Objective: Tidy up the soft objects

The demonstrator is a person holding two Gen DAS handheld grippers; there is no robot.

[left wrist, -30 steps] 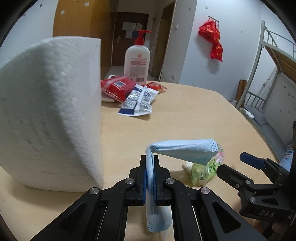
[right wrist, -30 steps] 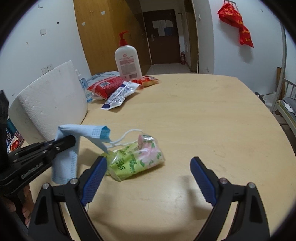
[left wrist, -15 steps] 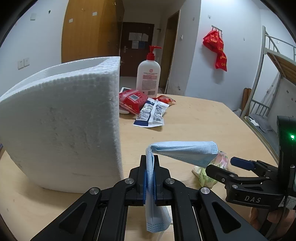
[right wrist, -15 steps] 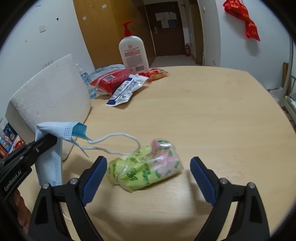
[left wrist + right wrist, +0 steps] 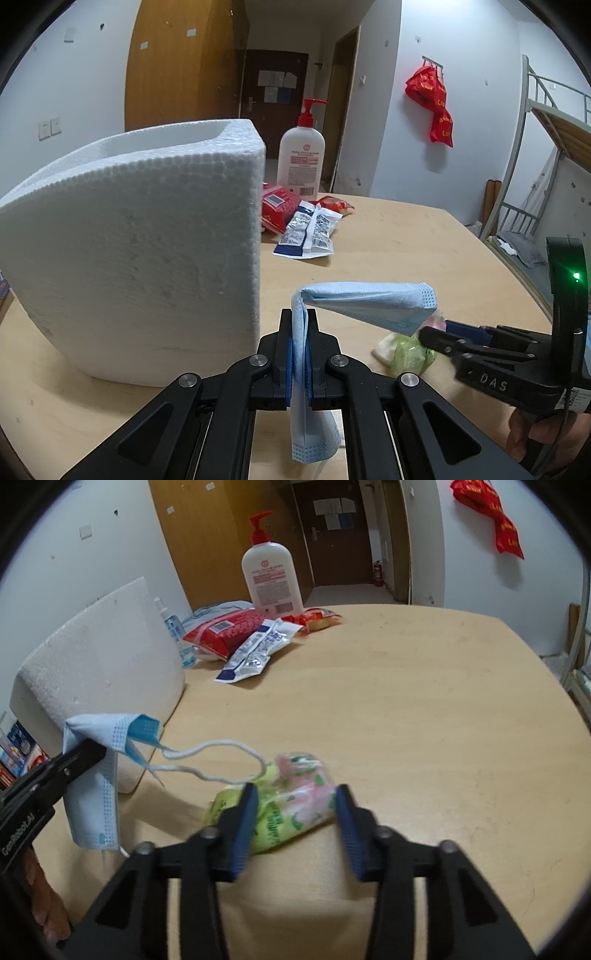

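Observation:
A blue face mask (image 5: 369, 306) hangs folded from my left gripper (image 5: 298, 321), which is shut on its middle. One ear loop (image 5: 221, 746) trails right onto a green and pink plastic packet (image 5: 291, 805) lying on the wooden table (image 5: 424, 720). My right gripper (image 5: 295, 805) straddles that packet. Its jaws are closing, and the blue pads (image 5: 243, 823) touch the packet's two sides. The left wrist view shows the right gripper (image 5: 439, 332) low at the right, with the packet (image 5: 406, 354) at its tips. A white foam box (image 5: 147, 240) stands just left of the mask.
At the table's far side stand a white pump bottle (image 5: 302, 162), a red packet (image 5: 277, 206), silver and blue sachets (image 5: 310, 232) and a small clear bottle (image 5: 177, 635). A bunk bed frame (image 5: 546, 155) stands beyond the table's right edge. A hand (image 5: 546, 432) holds the right gripper.
The right gripper's jaws have come in from wide apart onto the green and pink packet. The mask's ear loop now stretches out toward the packet. The left gripper still grips the mask.

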